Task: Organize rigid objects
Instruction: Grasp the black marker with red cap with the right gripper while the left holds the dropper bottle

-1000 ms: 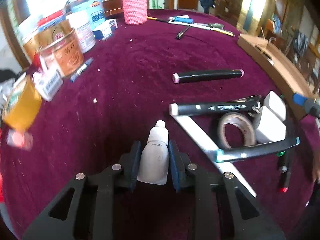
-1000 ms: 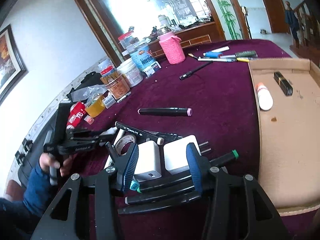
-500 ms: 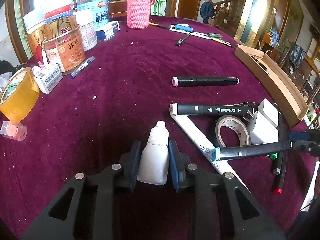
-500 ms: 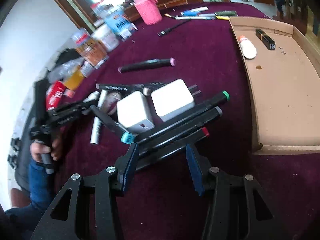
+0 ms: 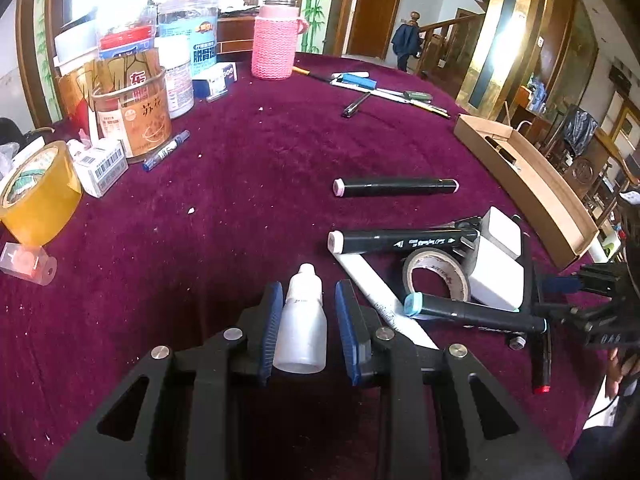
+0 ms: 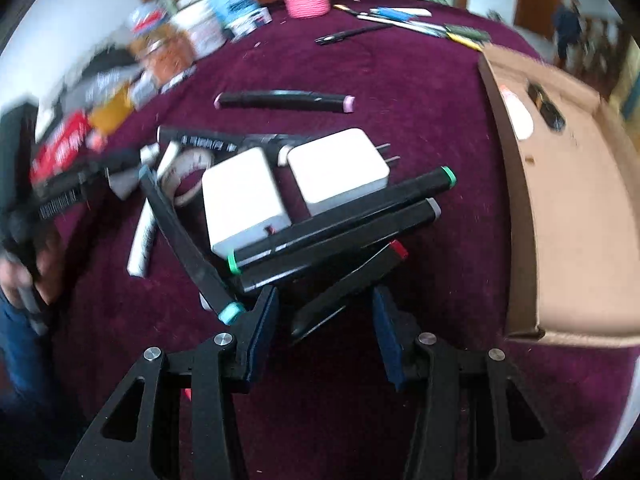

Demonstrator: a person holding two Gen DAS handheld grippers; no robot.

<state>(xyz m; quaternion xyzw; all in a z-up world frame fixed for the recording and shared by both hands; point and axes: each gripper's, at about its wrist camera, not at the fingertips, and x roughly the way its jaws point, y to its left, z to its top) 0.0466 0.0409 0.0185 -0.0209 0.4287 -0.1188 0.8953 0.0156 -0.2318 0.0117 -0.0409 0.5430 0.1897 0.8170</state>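
Since half a second ago the right gripper [image 6: 324, 334] has closed in on the marker pile, so the red-tipped marker [image 6: 352, 284] now reaches between its spread fingers [image 6: 262, 330], which touch nothing; the left view has barely shifted.

Maroon cloth covers the counter [image 5: 224, 208], which fills most of both views. Behind it lies a room with wooden doors and a staircase at the upper right of the left view.

At the right edge of the right view sits a shallow cardboard tray [image 6: 580, 216]. It holds a white tube with an orange cap [image 6: 518, 118] and a small dark object beside it, blurred.

In the lower middle of the left view, the left gripper [image 5: 308, 322] pinches a small white dropper bottle [image 5: 302, 328] between its blue-padded fingers [image 5: 346, 328]. The bottle's long axis runs along the fingers, its cap pointing away toward the top of the frame.

Two white chargers [image 6: 244, 200] lie side by side at the centre of the right view. Across their near edges rest a green-capped marker [image 6: 340, 220] and a grey-capped one, both slanting up to the right. A teal-capped marker [image 6: 184, 240] slants the other way, its cap just beside the left finger. A tape roll [image 5: 436, 276] sits among them. A lone pink-capped marker [image 5: 396, 187] lies crosswise farther back.

A pink knitted holder [image 5: 276, 46], jars and a yellow tape roll [image 5: 38, 196] crowd the left view's upper left.
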